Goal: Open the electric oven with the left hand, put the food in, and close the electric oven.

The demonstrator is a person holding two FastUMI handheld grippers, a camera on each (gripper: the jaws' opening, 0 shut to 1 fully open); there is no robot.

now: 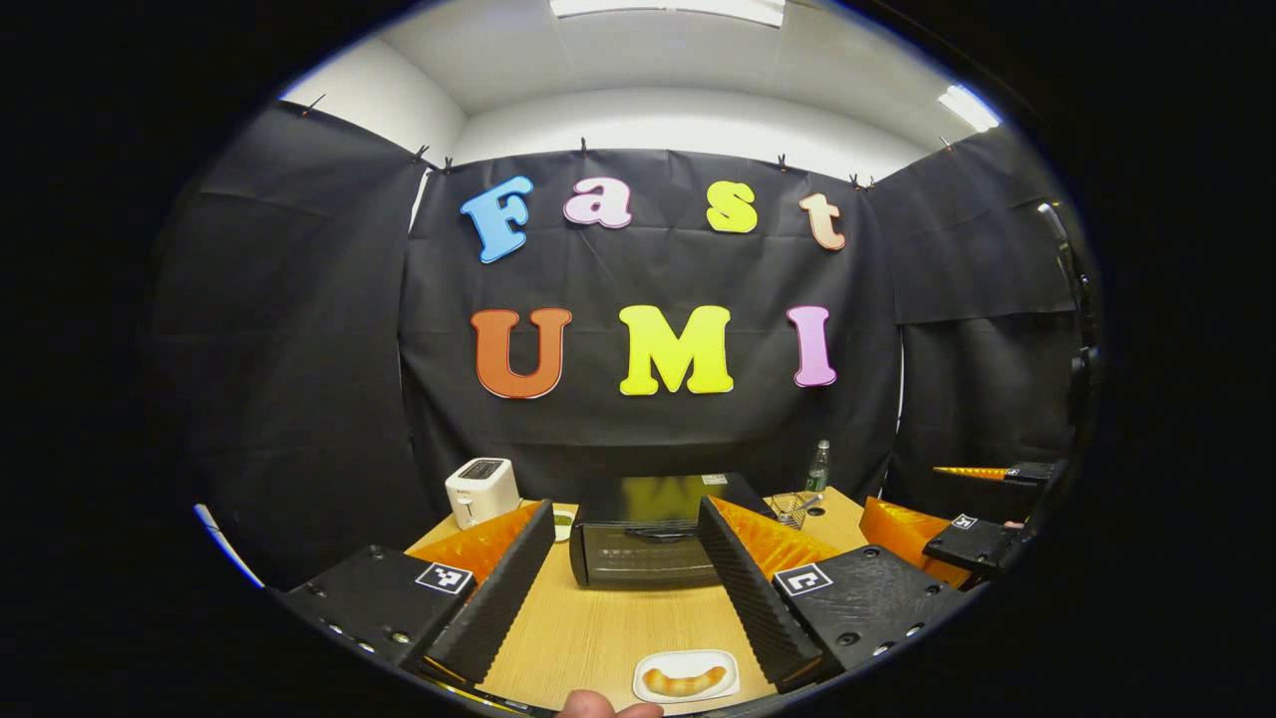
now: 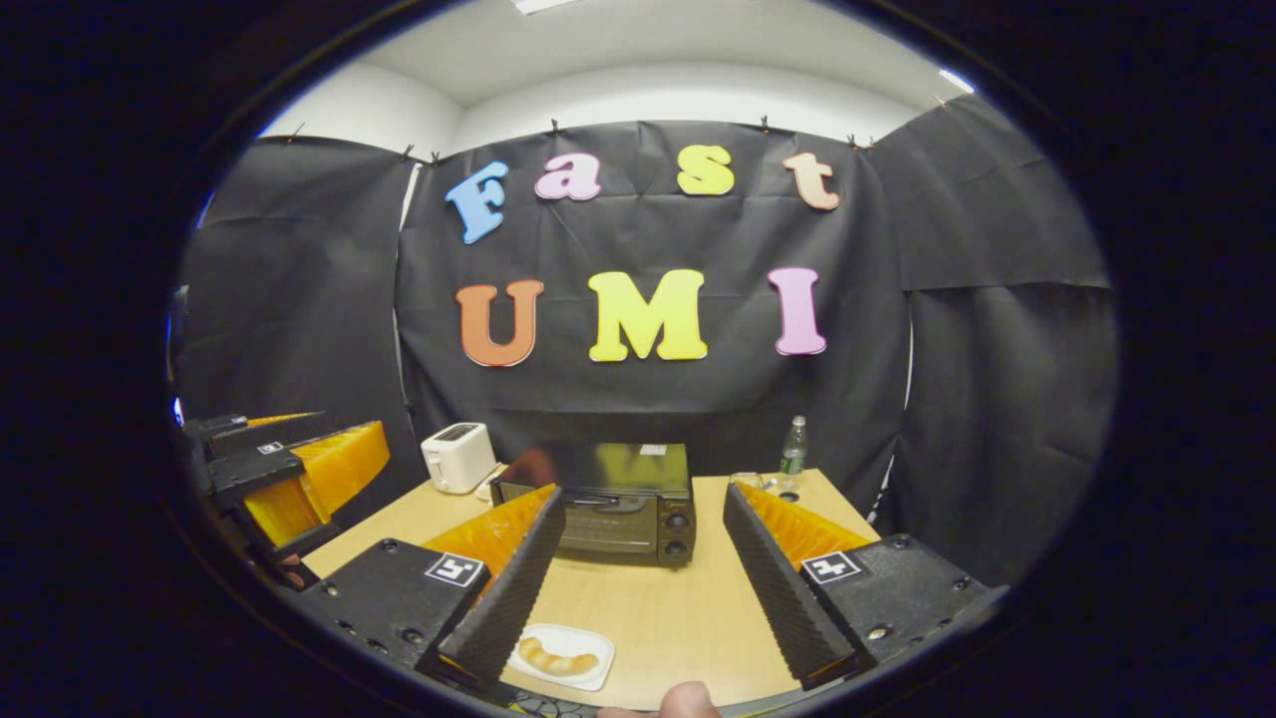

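Note:
A black electric oven (image 1: 646,538) (image 2: 610,507) sits at the back middle of the wooden table, door closed, handle across the top of the door. A croissant-like pastry (image 1: 684,681) (image 2: 557,659) lies on a small white plate (image 1: 686,661) (image 2: 588,638) near the front edge. My left gripper (image 1: 625,521) hovers open above the table, facing the oven with nothing between its fingers. Open and empty as well, my right gripper (image 2: 644,505) is held just right of the plate. In the right gripper view the left gripper (image 2: 289,474) shows at the far left.
A white toaster (image 1: 481,490) (image 2: 458,456) stands at the table's back left beside a small dish (image 1: 563,520). A plastic bottle (image 1: 817,468) (image 2: 793,448) and a wire rack (image 1: 793,508) are at the back right. Fingertips (image 1: 596,706) (image 2: 684,700) show at the bottom edges.

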